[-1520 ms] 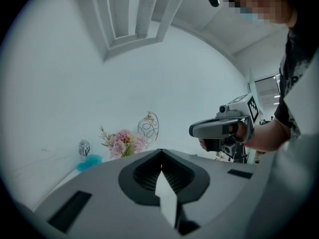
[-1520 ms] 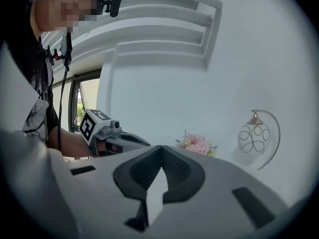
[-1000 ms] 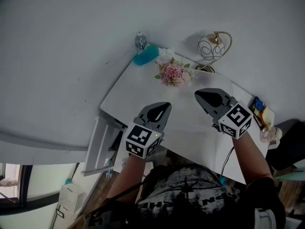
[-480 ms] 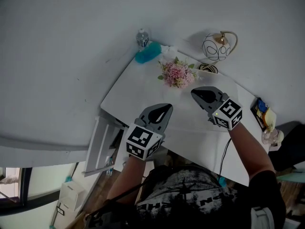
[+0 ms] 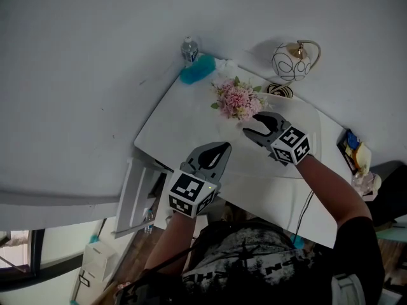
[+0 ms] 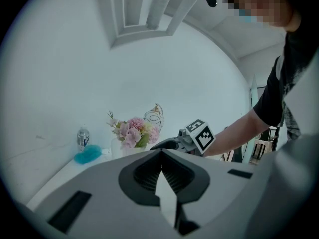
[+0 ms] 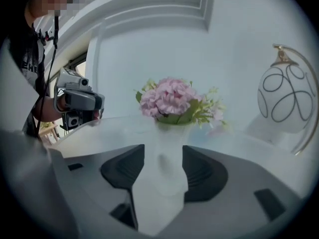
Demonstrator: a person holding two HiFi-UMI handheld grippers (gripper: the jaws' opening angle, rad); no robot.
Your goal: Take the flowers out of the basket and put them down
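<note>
A bunch of pink flowers [image 5: 236,99] with green leaves stands in a white container [image 7: 172,129] toward the back of the white table [image 5: 184,129]. My right gripper [image 5: 250,123] is just in front of the flowers; its jaws are opening and nothing is pressed between them. In the right gripper view the flowers [image 7: 172,98] rise just beyond the gap of that gripper [image 7: 163,161]. My left gripper [image 5: 221,149] hangs shut and empty over the table's near side, well short of the flowers [image 6: 133,131].
A round wire-patterned lamp [image 5: 292,61] on a gold hoop stands behind the flowers, with a small striped bowl [image 5: 278,91] beside it. A water bottle [image 5: 188,51] and a teal fluffy thing [image 5: 196,70] sit at the back left corner. Small items [image 5: 351,150] lie at the table's right end.
My right gripper has moved forward and left up to the flowers, and its jaws have parted. The left gripper has hardly moved.
</note>
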